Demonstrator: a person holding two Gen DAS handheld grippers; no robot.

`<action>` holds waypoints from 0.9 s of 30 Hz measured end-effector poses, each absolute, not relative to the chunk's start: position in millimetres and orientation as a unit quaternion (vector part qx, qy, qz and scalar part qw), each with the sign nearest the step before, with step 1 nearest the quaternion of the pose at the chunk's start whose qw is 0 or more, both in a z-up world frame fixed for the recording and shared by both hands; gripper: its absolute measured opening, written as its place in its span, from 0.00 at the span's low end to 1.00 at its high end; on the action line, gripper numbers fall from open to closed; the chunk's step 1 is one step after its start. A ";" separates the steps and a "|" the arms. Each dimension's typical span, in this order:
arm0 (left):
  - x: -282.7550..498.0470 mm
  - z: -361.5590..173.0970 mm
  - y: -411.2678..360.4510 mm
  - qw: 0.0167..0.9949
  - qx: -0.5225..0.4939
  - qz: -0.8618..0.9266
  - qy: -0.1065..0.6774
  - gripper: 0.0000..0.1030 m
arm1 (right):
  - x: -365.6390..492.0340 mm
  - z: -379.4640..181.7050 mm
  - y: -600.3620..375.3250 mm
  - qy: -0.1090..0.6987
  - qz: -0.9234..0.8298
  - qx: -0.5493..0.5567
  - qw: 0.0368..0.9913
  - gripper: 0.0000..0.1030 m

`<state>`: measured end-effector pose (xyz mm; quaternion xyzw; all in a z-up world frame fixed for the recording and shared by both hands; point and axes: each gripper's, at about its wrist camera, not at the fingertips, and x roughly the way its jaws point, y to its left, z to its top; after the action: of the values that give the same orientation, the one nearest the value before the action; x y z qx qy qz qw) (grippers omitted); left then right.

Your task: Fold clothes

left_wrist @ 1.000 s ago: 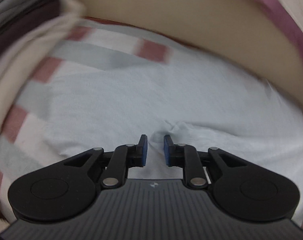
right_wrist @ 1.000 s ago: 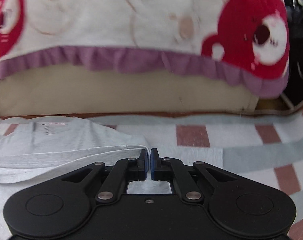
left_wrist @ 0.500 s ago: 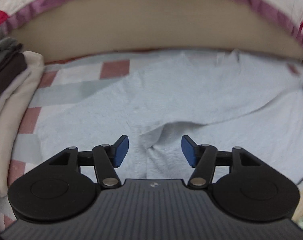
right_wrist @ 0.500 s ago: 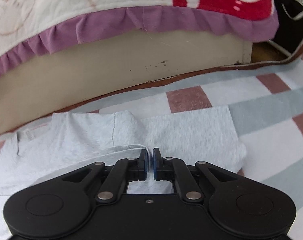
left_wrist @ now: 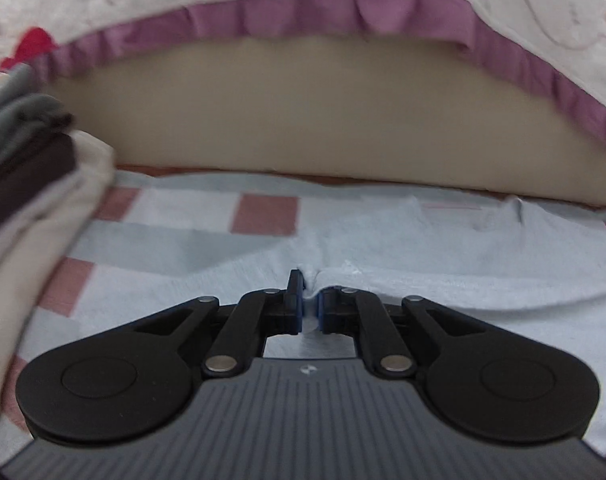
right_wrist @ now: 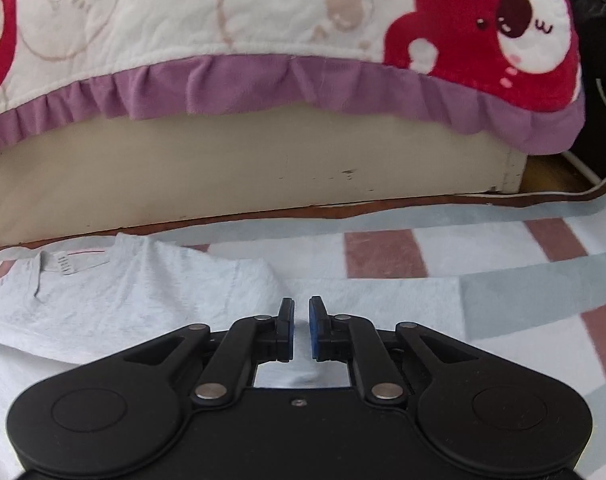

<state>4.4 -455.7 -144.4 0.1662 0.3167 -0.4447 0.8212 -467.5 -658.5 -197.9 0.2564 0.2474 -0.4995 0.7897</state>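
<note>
Left gripper (left_wrist: 311, 304) just closed, pinching a raised fold of the pale grey shirt (left_wrist: 443, 248) spread flat on the checked blanket (left_wrist: 263, 214) beside the bed frame (left_wrist: 323, 120). Right gripper (right_wrist: 299, 330) just easing apart, narrow gap, pads clear of the shirt (right_wrist: 123, 296) below. Stack of folded clothes (left_wrist: 31, 184) at left.

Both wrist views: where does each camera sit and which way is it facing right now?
Left wrist: behind the left gripper, angled down at the pale shirt; jaws pinch a ridge of it; folded stack at left.
Right wrist: behind the right gripper, jaws slightly apart over the shirt.
Shared: shirt, checked blanket, bed base, frilled quilt.
</note>
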 end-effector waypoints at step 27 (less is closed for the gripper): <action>3.3 -89.9 -418.6 0.794 0.092 -0.470 0.375 0.04 | -491.4 -146.1 -625.9 0.146 -0.383 0.230 0.883 0.04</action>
<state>3.3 -418.6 -89.9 0.0920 0.3746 -0.4696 0.7942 -491.4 -625.9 -146.1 0.2302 0.1460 -0.3826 0.8828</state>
